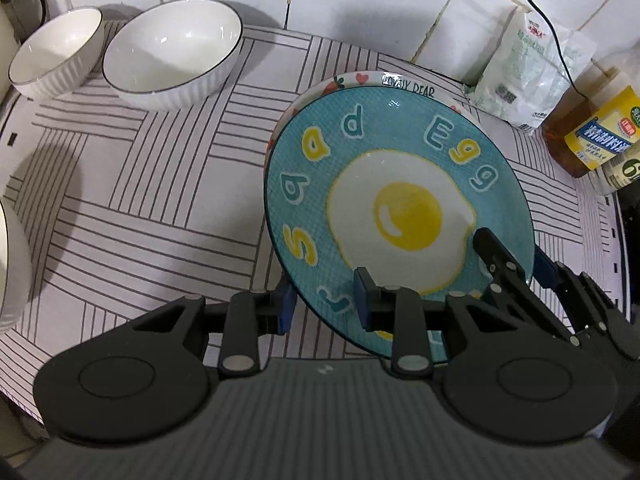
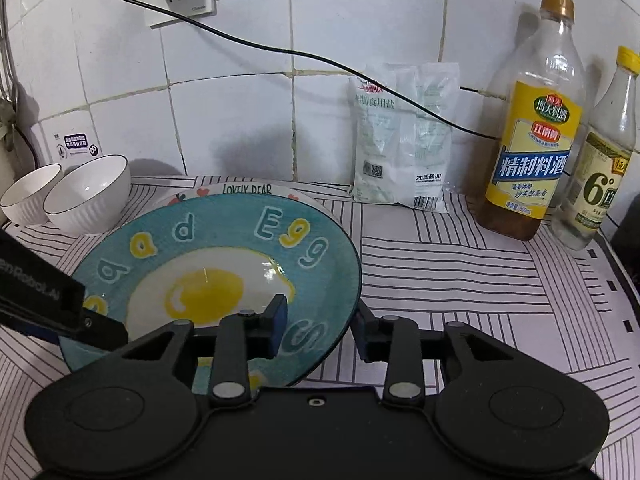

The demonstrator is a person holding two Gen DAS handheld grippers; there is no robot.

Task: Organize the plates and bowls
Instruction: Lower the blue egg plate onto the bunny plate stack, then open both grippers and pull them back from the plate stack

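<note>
A blue plate with a fried-egg picture [image 1: 400, 208] [image 2: 224, 276] lies on top of a white "Lovely Bear" plate [image 1: 408, 79] [image 2: 248, 189]. My left gripper [image 1: 326, 300] straddles the blue plate's near-left rim, one finger above and one below, with a visible gap. My right gripper [image 2: 320, 328] straddles its near-right rim the same way, and it shows in the left wrist view [image 1: 516, 260]. Two white ribbed bowls [image 1: 172, 52] [image 1: 56, 52] stand side by side at the back left, and they show in the right wrist view [image 2: 88, 192] [image 2: 28, 194].
A striped mat [image 1: 160, 184] covers the counter. A salt bag [image 2: 404, 136], a cooking-wine bottle [image 2: 532, 136] and a vinegar bottle [image 2: 608, 160] stand by the tiled wall at the right. A black cable [image 2: 280, 50] hangs from a socket. Another white bowl's edge [image 1: 12, 268] is at the left.
</note>
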